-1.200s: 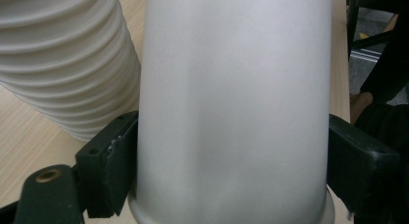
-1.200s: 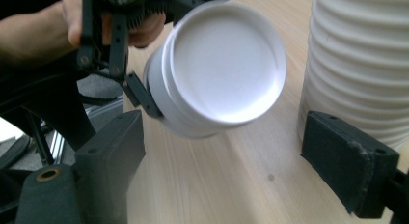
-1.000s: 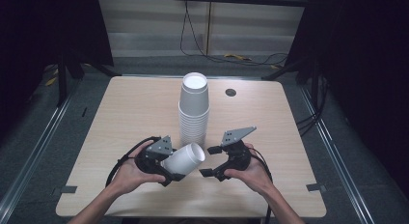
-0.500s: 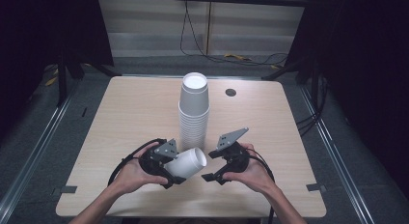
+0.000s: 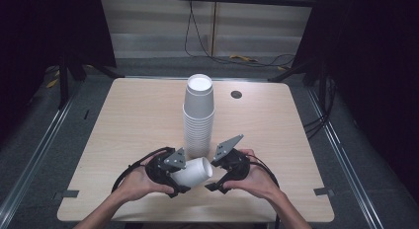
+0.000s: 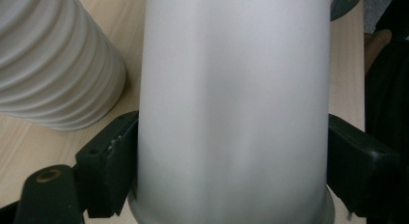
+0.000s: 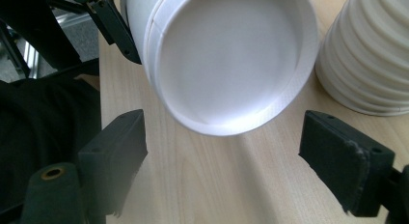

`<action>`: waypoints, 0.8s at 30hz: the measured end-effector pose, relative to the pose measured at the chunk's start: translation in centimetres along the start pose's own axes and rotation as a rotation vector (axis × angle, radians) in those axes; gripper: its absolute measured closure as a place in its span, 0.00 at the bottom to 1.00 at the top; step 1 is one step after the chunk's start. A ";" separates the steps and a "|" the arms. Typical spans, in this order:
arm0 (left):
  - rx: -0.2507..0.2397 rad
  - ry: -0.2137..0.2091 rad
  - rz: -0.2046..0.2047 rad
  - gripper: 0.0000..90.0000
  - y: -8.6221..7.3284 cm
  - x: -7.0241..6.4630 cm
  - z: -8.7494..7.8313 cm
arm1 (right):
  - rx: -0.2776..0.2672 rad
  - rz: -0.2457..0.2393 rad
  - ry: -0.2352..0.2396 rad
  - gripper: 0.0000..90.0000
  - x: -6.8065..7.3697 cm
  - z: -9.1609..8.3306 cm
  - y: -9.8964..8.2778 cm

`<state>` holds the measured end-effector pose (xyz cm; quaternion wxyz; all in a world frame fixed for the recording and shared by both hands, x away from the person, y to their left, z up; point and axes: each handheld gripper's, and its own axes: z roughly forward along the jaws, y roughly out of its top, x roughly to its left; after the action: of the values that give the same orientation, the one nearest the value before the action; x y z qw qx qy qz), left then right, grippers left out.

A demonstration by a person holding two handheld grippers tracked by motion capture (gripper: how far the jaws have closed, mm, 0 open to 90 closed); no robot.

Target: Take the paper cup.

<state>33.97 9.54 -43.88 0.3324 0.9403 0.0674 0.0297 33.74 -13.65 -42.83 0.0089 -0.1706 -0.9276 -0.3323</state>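
Note:
My left gripper is shut on a white paper cup, which it holds on its side just above the table near the front edge. In the left gripper view the two black pads press the cup close to its rim. The cup's base faces my right gripper, whose jaws stand open and a little short of it with nothing between them. In the high view the right gripper sits directly right of the cup. A tall stack of white cups stands upside down just behind both grippers.
The wooden table has a round dark grommet at the back right. The stack's ribbed foot is close beside the held cup, and it also shows in the right gripper view. Dark floor and rails surround the table.
The right gripper has edged slightly left toward the cup's base. The left gripper keeps the same hold on the cup, which has barely shifted.

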 end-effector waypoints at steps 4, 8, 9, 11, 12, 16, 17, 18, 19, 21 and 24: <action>0.015 0.004 0.001 0.17 0.0 -0.2 0.5 | 0.027 -0.026 -0.015 0.21 0.1 0.2 0.0; 0.045 0.004 0.014 0.17 0.1 -0.4 1.1 | 0.049 -0.036 -0.012 0.21 0.4 0.7 0.2; 0.042 0.002 0.014 0.17 0.1 -0.5 1.2 | 0.058 -0.041 -0.009 0.21 0.4 0.8 0.2; 0.050 0.003 0.017 0.17 0.1 -0.6 1.4 | 0.067 -0.046 -0.004 0.20 0.5 1.1 0.2; 0.050 0.002 0.019 0.17 0.2 -0.6 1.4 | 0.078 -0.046 -0.001 0.20 0.5 1.1 0.3; 0.051 0.007 0.031 0.17 0.3 -0.7 1.3 | 0.072 -0.050 0.006 0.19 0.5 1.2 0.5; 0.052 0.002 0.029 0.17 0.3 -0.8 1.3 | 0.071 -0.050 0.008 0.19 0.6 1.3 0.6; 0.053 0.003 0.036 0.17 0.4 -0.9 1.3 | 0.072 -0.050 0.006 0.19 0.7 1.3 0.8; 0.056 0.002 0.041 0.17 0.4 -0.9 1.3 | 0.074 -0.059 0.009 0.19 0.7 1.4 0.9; 0.058 0.003 0.051 0.17 0.5 -1.1 1.4 | 0.085 -0.067 0.011 0.19 0.8 1.7 1.1; 0.071 0.007 0.066 0.17 0.6 -1.2 1.4 | 0.100 -0.081 0.024 0.17 1.0 2.1 1.4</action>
<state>32.96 8.01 -44.56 0.2976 0.9530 0.0384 0.0415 33.44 -11.03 -43.51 0.0149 -0.1282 -0.9490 -0.2877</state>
